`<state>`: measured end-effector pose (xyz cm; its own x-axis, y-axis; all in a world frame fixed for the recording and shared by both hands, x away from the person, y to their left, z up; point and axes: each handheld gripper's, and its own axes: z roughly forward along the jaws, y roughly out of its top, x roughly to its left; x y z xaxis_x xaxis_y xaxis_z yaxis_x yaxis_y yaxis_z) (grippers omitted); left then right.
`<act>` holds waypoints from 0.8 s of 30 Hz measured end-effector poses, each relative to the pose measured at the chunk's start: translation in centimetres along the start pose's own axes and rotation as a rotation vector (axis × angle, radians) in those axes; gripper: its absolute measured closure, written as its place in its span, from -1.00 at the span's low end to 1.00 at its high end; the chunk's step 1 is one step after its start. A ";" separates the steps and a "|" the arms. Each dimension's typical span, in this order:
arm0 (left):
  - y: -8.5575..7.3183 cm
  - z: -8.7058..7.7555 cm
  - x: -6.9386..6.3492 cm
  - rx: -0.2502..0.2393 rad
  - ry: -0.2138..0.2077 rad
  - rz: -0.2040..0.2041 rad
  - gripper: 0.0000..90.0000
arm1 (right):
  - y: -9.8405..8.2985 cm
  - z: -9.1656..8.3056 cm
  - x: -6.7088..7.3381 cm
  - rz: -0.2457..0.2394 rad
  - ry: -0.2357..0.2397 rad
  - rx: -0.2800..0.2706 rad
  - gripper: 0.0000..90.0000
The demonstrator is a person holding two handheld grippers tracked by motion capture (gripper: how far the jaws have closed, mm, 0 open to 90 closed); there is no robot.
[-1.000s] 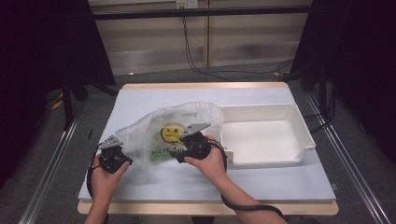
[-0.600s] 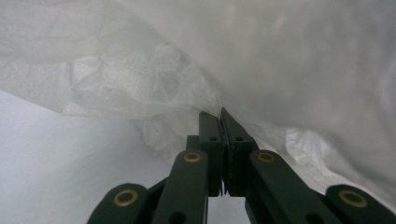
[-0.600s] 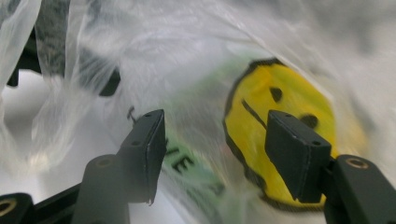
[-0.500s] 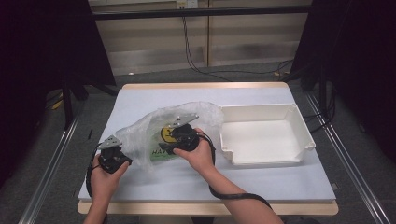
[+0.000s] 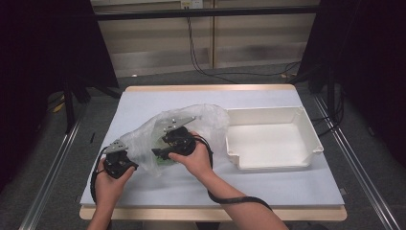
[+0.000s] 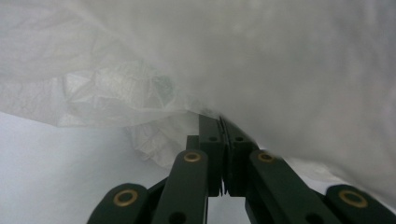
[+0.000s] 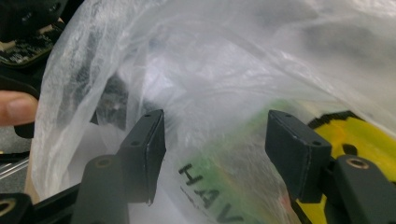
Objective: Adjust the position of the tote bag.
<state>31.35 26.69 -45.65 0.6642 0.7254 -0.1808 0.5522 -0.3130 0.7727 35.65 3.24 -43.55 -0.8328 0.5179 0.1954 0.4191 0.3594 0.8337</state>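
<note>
Left gripper (image 5: 125, 154) clamped on bag (image 5: 191, 122) edge, film pinched between jaws in left gripper view (image 6: 223, 154), at bag's left end near table's (image 5: 143, 103) front-left. Right gripper (image 5: 160, 153) released: pads (image 7: 148, 149) apart, film lying between them without being pressed; jaws just been closing slightly. Pointed into bag from its front side, just right of left gripper. Bag: clear crinkled plastic, lying left of centre on white table, puffed up over both grippers. Print on bag in right gripper view: black letters "HAV" (image 7: 208, 196) on green, yellow patch (image 7: 359, 135) with black outline to the right. Fingertip (image 7: 16, 107) of other hand at left edge there, behind film. White tray (image 5: 306, 120) just right of bag, near it, touching or not unclear.
</note>
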 end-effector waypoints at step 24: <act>-0.5 -0.8 -0.3 -0.013 0.018 0.002 0.81 | 0.7 1.3 0.6 0.083 0.120 0.006 1.00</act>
<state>30.46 27.14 -45.45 0.6560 0.7357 -0.1685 0.5444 -0.3066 0.7808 35.92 4.81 -43.54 -0.8322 0.4495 0.3247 0.4905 0.3235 0.8092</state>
